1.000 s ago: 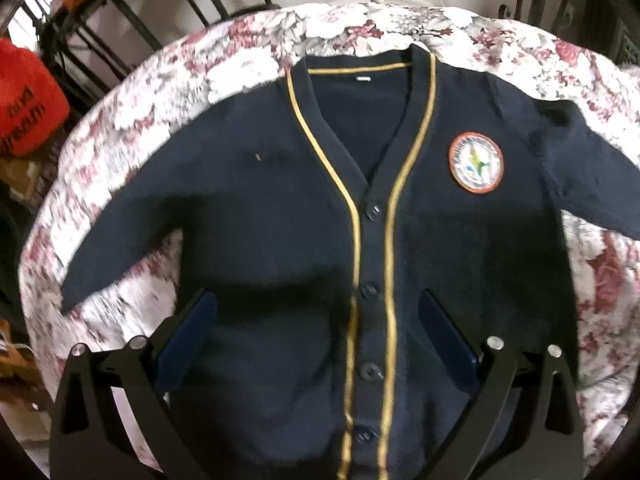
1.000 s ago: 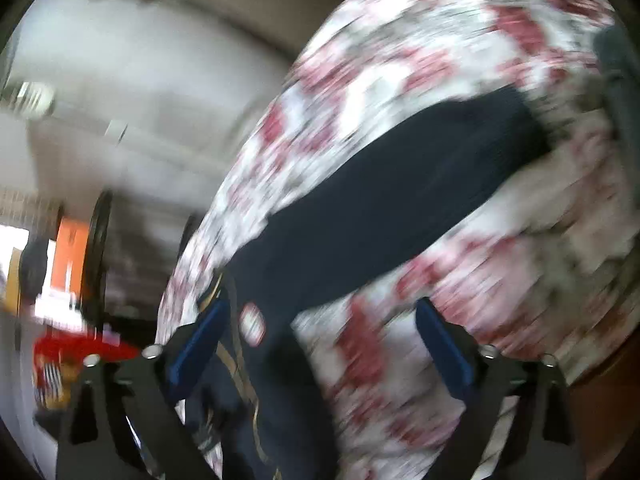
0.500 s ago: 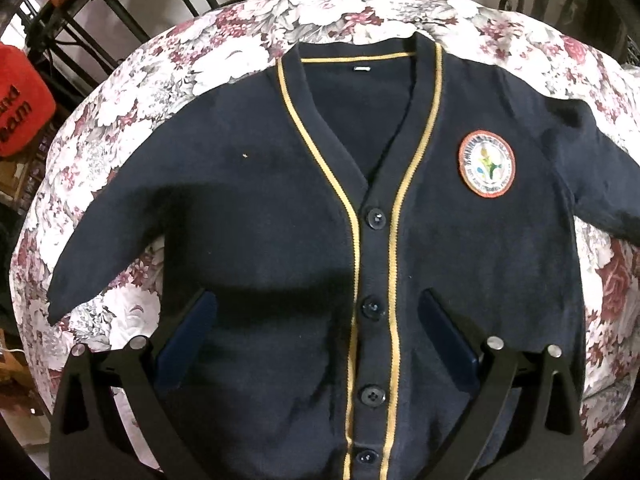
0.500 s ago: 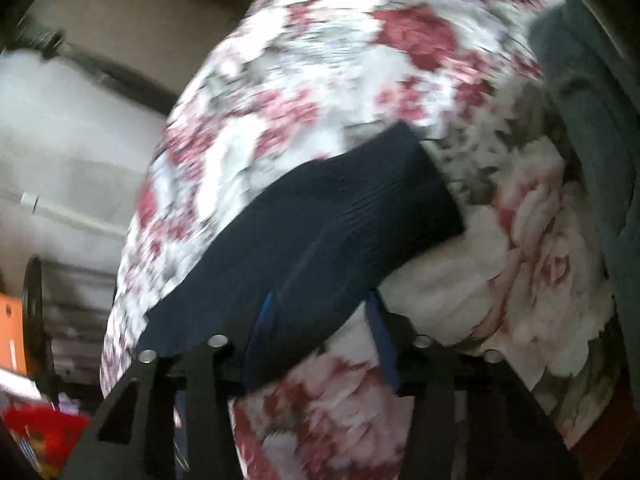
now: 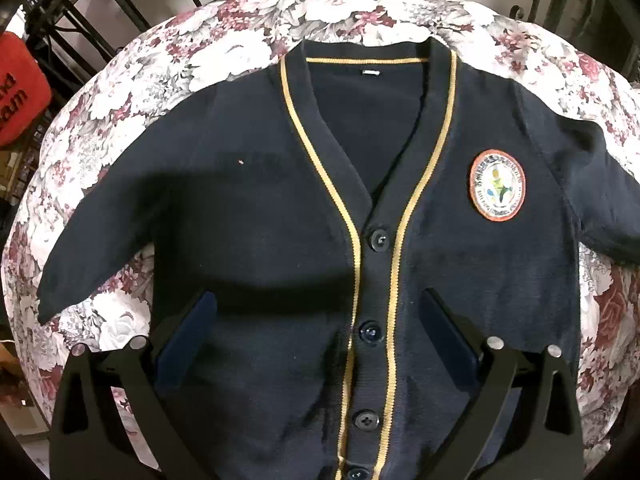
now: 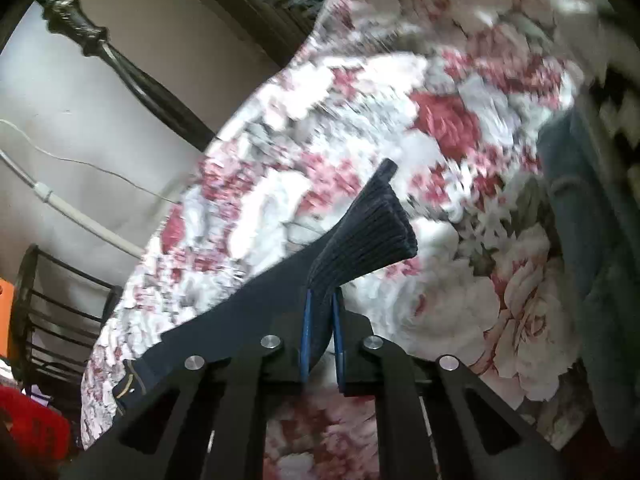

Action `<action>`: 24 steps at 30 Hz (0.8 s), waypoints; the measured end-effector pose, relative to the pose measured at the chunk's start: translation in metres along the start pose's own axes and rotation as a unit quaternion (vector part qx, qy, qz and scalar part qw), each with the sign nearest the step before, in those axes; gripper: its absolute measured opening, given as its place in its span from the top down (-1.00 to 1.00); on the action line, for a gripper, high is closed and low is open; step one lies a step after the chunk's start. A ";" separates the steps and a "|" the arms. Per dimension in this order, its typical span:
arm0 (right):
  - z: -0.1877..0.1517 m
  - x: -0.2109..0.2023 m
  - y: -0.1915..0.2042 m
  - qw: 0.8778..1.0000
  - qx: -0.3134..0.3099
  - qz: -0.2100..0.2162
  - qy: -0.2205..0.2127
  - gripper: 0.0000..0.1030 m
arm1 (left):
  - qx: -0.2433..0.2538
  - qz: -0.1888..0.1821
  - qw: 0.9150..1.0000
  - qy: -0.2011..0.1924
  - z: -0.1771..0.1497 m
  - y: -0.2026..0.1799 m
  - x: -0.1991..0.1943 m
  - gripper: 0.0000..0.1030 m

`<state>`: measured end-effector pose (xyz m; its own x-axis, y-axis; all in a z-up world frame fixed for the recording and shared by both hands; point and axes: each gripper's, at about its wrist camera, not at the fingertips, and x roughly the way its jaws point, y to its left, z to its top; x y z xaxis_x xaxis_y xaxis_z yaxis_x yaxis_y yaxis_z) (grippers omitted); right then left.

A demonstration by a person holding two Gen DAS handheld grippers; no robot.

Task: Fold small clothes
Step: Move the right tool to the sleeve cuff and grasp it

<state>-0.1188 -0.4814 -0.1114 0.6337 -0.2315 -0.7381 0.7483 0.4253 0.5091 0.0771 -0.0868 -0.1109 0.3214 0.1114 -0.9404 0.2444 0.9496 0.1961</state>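
- Left wrist view: a navy cardigan lies flat, front up, on a floral cloth, collar at the far side and hem at the near edge.
- Yellow trim runs down both sides of the buttoned front; a round badge sits on the chest at the right.
- One sleeve slants out to the left and near, its cuff on the cloth; the other sleeve runs off the right edge.
- The left gripper hangs over the lower front of the cardigan, its fingers spread wide with nothing between them.
- A red bag and dark metal bars show past the cloth at far left.
- Right wrist view: the right gripper has its blue-padded fingers pinched on the sleeve, near its ribbed cuff.
- The cuff sticks up and away beyond the fingers, raised off the floral cloth; the sleeve trails back to the left.
- A teal fabric lies at the right edge; the cloth here is blurred.
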 end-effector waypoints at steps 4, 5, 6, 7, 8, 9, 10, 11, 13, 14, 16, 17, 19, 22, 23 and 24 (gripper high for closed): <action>-0.007 -0.024 0.003 1.000 -0.015 0.006 -0.009 0.81 | -0.005 -0.014 1.000 -0.003 -0.001 0.001 -0.006 -0.91; -0.014 -0.028 0.000 1.000 -0.022 -0.002 -0.005 0.81 | -0.004 -0.015 1.000 -0.005 -0.001 0.001 -0.008 -0.91; -0.019 -0.027 -0.004 1.000 -0.026 -0.011 0.003 0.81 | -0.004 -0.016 1.000 -0.007 -0.002 0.001 -0.009 -0.91; -0.024 -0.023 -0.008 0.999 -0.027 -0.021 0.011 0.81 | -0.003 -0.016 1.000 -0.007 -0.003 0.000 -0.009 -0.91; -0.030 -0.017 -0.015 0.999 -0.027 -0.036 0.021 0.81 | -0.003 -0.016 1.000 -0.006 -0.003 0.000 -0.010 -0.91; -0.035 -0.005 -0.025 0.998 -0.016 -0.055 0.040 0.81 | -0.001 -0.016 1.000 -0.005 -0.004 0.000 -0.009 -0.91; -0.037 0.003 -0.034 0.996 0.001 -0.060 0.058 0.81 | -0.001 -0.015 1.000 -0.006 -0.005 0.000 -0.010 -0.91; -0.038 0.009 -0.041 0.996 0.021 -0.059 0.068 0.80 | -0.001 -0.013 1.000 -0.007 -0.005 0.000 -0.010 -0.91; -0.038 0.014 -0.053 0.994 0.066 -0.045 0.070 0.69 | -0.002 -0.010 1.000 -0.008 -0.004 0.001 -0.009 -0.91; -0.036 0.015 -0.056 0.993 0.089 -0.036 0.069 0.61 | -0.003 -0.009 1.000 -0.007 -0.004 0.001 -0.008 -0.91; -0.036 0.014 -0.056 0.994 0.093 -0.032 0.055 0.32 | -0.003 -0.009 1.000 -0.004 -0.004 0.000 -0.005 -0.91; -0.035 0.014 -0.055 0.994 0.093 -0.037 0.047 0.32 | -0.001 -0.008 1.000 -0.002 -0.004 -0.001 -0.004 -0.91; -0.035 0.015 -0.053 0.993 0.098 -0.044 0.042 0.44 | 0.004 -0.004 1.000 0.001 -0.005 -0.003 -0.001 -0.91; -0.030 0.006 -0.038 0.996 0.082 -0.036 0.027 0.75 | 0.005 -0.003 1.000 -0.004 -0.004 -0.004 -0.004 -0.91; -0.028 0.001 -0.031 0.997 0.072 -0.033 0.021 0.76 | 0.003 -0.003 1.000 -0.007 -0.004 -0.002 -0.006 -0.91; -0.026 -0.007 -0.020 0.998 0.053 -0.025 0.011 0.76 | 0.000 -0.004 1.000 -0.009 -0.003 -0.001 -0.007 -0.91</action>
<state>-0.1431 -0.4652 -0.1276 0.5908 -0.2308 -0.7731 0.7967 0.3184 0.5138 0.0716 -0.0875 -0.1052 0.3359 0.0991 -0.9367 0.2474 0.9502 0.1893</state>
